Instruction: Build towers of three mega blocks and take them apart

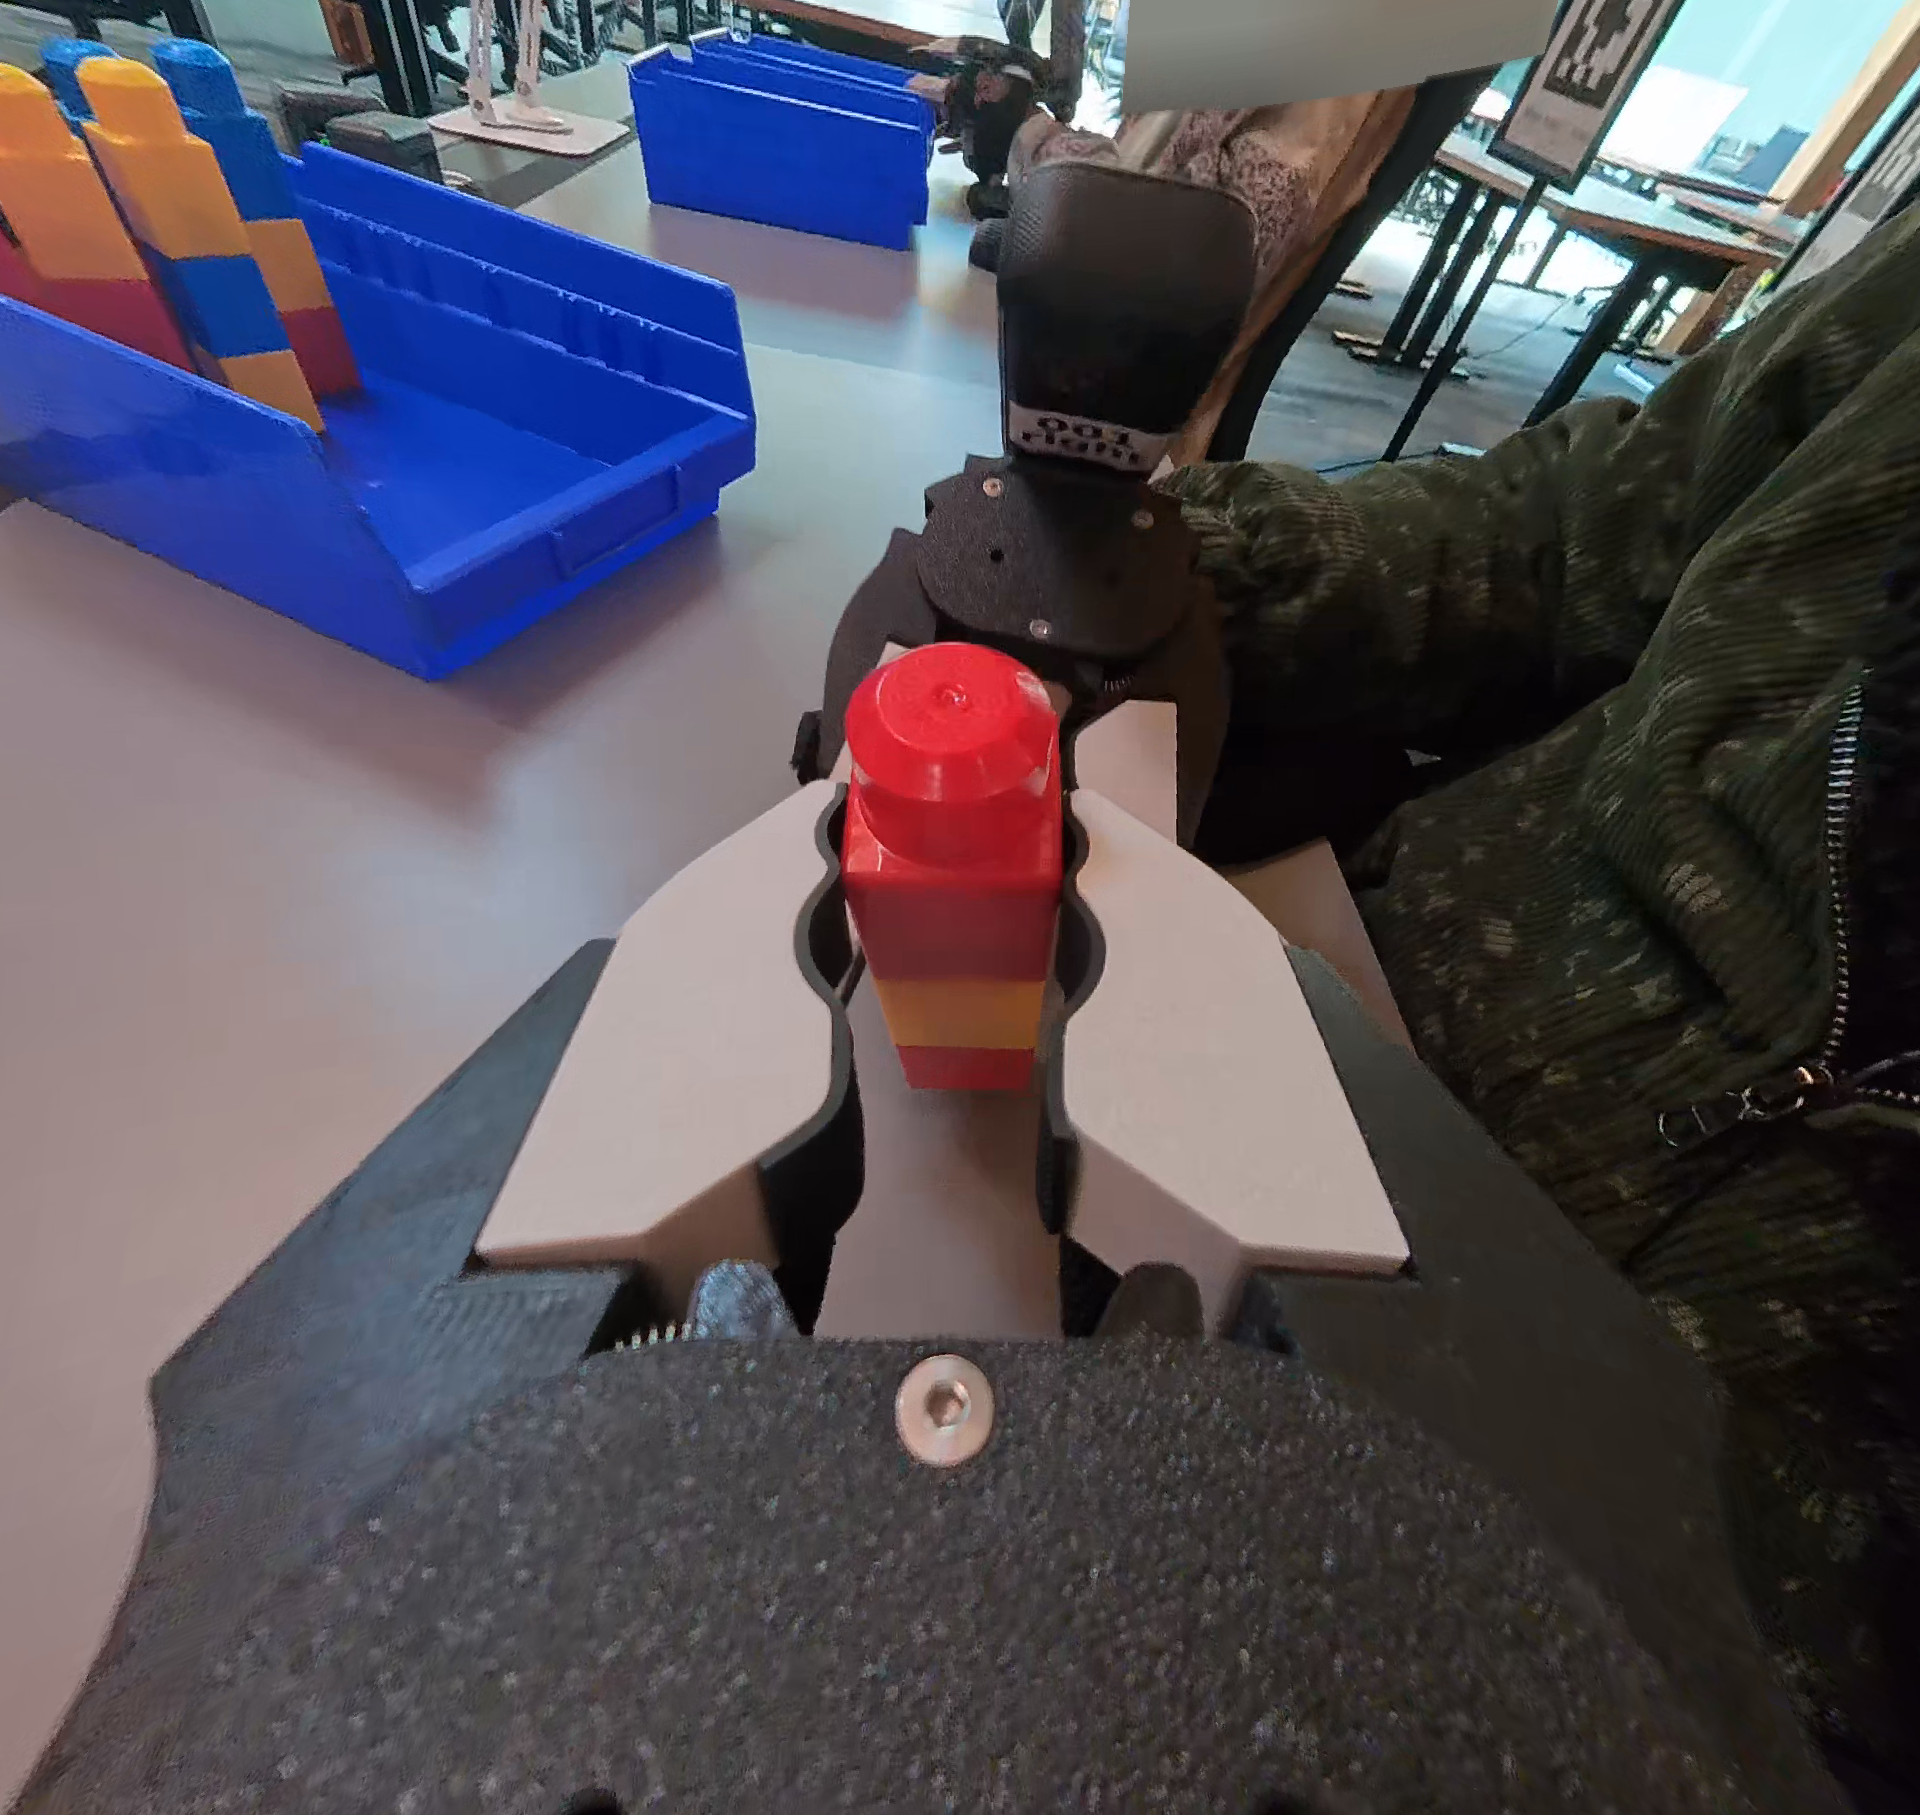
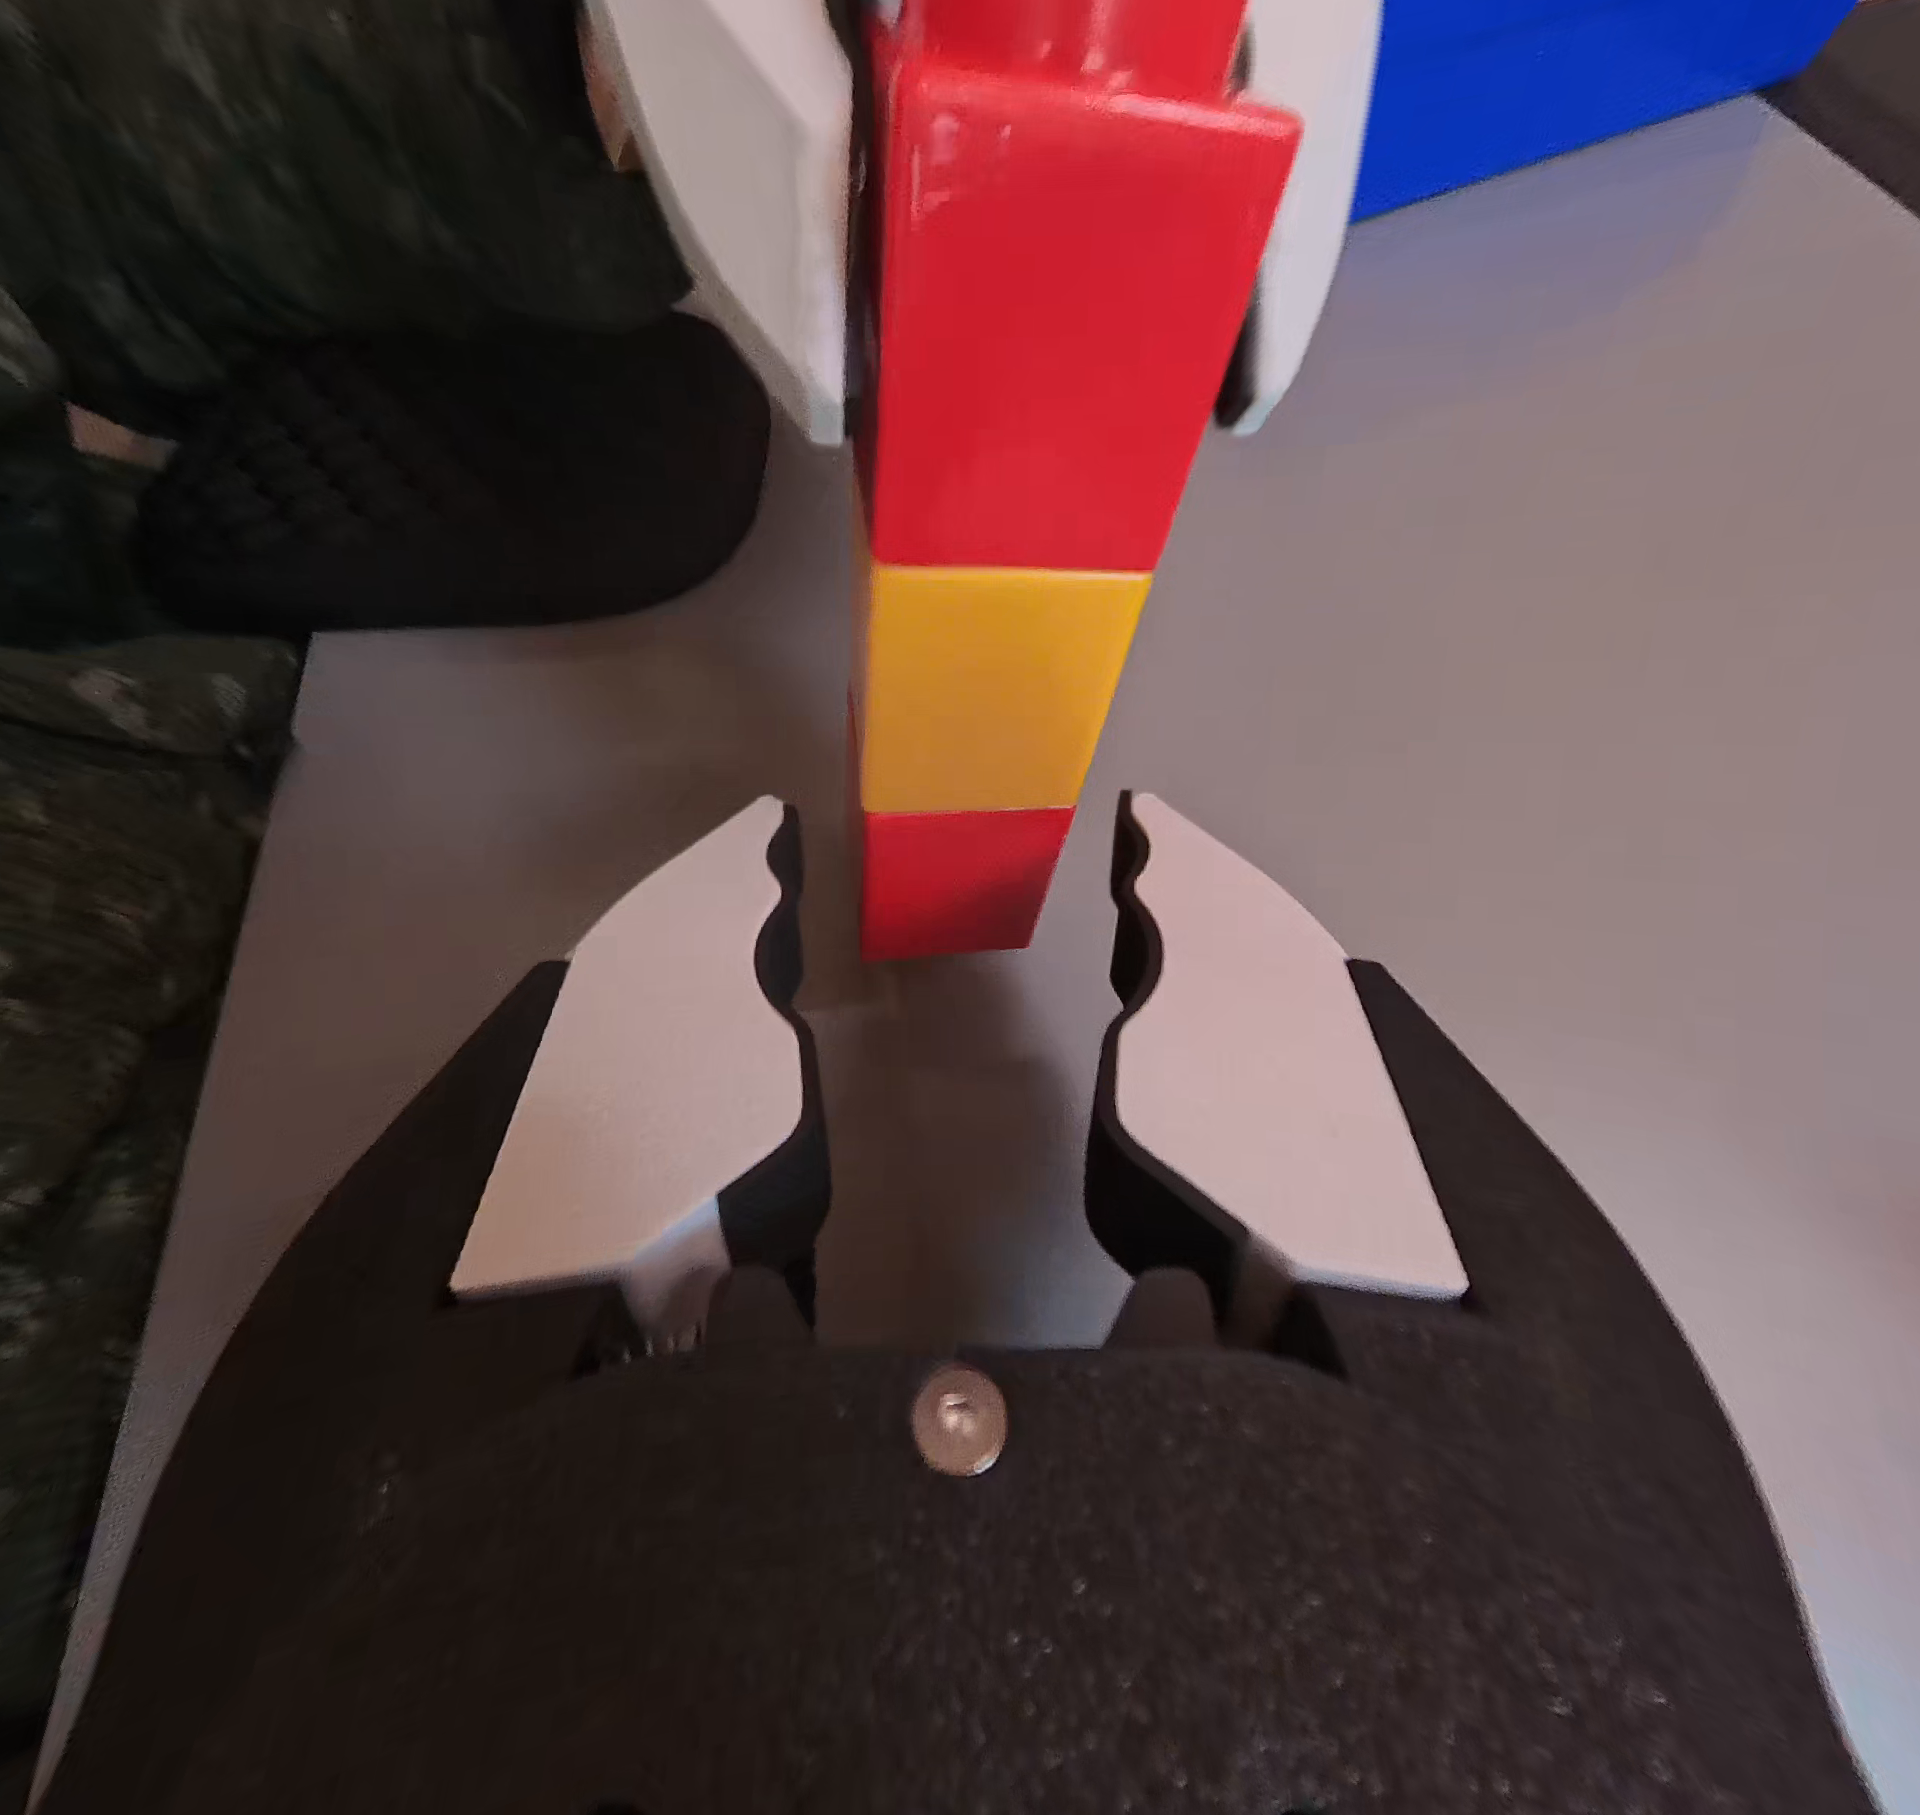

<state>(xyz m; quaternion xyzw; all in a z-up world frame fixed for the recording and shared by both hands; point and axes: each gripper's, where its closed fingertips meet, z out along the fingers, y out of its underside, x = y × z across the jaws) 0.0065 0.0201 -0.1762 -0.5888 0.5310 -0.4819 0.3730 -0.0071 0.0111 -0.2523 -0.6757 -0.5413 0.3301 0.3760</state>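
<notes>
Grey desk (image 1: 260, 934) w/ blue bin (image 1: 540, 477) at back holding finished stacks. Left hand-held gripper (image 1: 951, 892) is pinching top red block of tower (image 1: 956, 944), which is standing upright on desk: red/yellow/red, glossy. Right hand-held gripper (image 2: 956, 892) is sitting spread, fingers flanking bottom red block (image 2: 961, 882), not touching. Judging plastic light, stiff, slick; best gripped on flat sides.

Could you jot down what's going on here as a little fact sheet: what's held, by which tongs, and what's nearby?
Held item: three-block plastic tower, red-yellow-red
Left tongs: shut on the tower's top red block
Right tongs: open, fingers either side of the bottom red block
Surface: grey table
Nearby: blue plastic bin holding more stacked orange, blue and red towers
</notes>
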